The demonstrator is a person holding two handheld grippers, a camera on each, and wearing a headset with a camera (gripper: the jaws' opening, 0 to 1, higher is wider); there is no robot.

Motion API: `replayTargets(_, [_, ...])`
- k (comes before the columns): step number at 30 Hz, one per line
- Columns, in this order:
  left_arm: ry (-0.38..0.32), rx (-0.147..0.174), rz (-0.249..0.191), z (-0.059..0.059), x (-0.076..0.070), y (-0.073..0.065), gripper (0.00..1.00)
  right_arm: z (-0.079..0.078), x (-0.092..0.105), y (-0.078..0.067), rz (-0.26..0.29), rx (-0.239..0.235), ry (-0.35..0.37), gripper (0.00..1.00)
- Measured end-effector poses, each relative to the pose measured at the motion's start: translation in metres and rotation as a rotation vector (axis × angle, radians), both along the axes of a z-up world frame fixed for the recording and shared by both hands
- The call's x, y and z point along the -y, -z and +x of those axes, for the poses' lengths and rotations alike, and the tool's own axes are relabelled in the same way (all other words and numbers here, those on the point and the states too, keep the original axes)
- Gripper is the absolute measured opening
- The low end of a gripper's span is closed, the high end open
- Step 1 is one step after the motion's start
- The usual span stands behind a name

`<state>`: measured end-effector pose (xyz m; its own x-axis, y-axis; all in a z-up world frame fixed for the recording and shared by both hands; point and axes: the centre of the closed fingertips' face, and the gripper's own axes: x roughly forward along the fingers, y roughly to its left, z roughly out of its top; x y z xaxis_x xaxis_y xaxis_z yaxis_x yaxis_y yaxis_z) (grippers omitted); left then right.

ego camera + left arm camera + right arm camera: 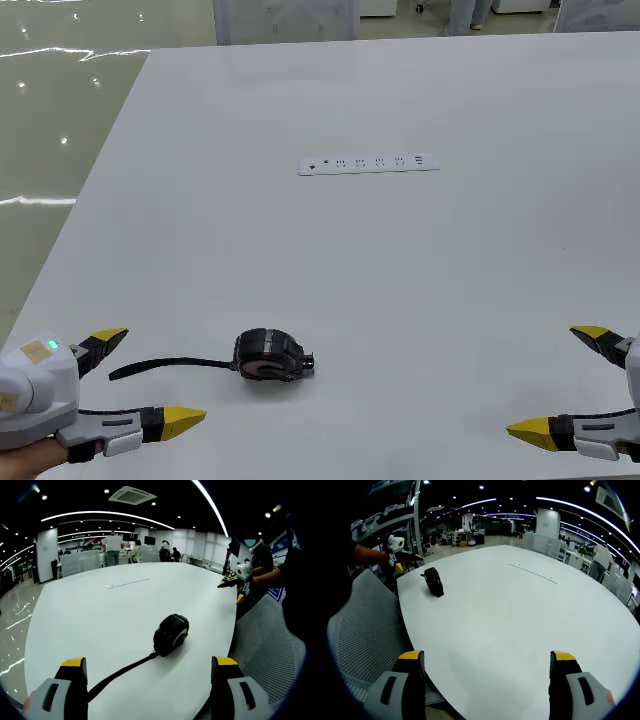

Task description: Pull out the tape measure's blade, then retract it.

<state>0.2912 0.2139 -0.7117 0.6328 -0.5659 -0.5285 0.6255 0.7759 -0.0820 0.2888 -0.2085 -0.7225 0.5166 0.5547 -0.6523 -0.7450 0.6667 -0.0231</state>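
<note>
We record both tools empty at the near edge, the left gripper (165,372) at near left, the right gripper (540,380) at near right, jaws wide open. Slightly farther, the tape measure (270,356) lies just right of the left gripper, well apart from the right, its strap (190,364) trailing leftward along its long axis

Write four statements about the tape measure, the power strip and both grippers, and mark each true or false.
1. The tape measure lies on the table, no blade drawn out. True.
2. The left gripper is shut on the strap. False: it is open, holding nothing.
3. The power strip lies beyond the tape measure. True.
4. The right gripper grips the tape measure. False: it is open, well apart from it.
</note>
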Motion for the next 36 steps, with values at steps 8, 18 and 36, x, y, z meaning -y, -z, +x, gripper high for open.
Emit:
replayTargets(8, [0.005,0.027,-0.025,-0.001,0.005,-0.002,1.0,0.001,0.001,0.001,-0.008,0.027,-0.049,1.0])
replayTargets(18, [0.003,0.048,-0.024,0.002,0.0,-0.005,1.0,0.008,0.0,-0.004,-0.012,0.046,-0.074,1.0])
replayTargets(36, [0.053,0.03,0.018,0.007,0.0,-0.005,1.0,0.007,-0.004,-0.003,-0.004,0.035,-0.124,1.0])
